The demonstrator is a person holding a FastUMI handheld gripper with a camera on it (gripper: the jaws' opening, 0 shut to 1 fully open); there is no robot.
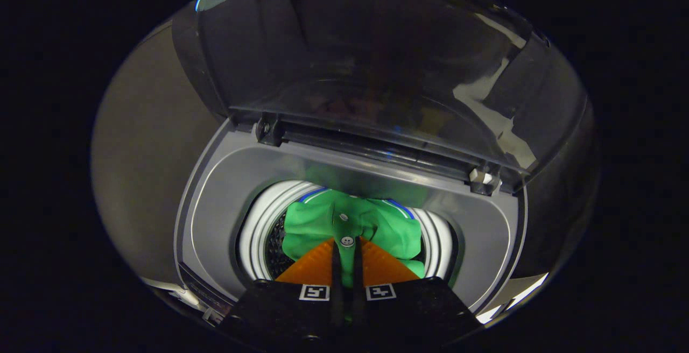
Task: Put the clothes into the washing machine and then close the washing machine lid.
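A green buttoned garment [317,224] hangs bunched in the round white-rimmed drum opening [257,229] of a top-loading washing machine [220,191]. My gripper [347,246] points down into that opening. Its two fingers stand nearly together, pinching a fold of the green cloth just below a small white button [347,241]. The dark transparent lid [366,57] stands raised behind the drum, held by a hinge [267,129] on the left and another hinge [483,178] on the right.
The grey top panel [484,234] of the machine rings the drum. A control strip [199,288] runs along the machine's near left edge. Plain grey wall [145,181] rises to the left of the machine.
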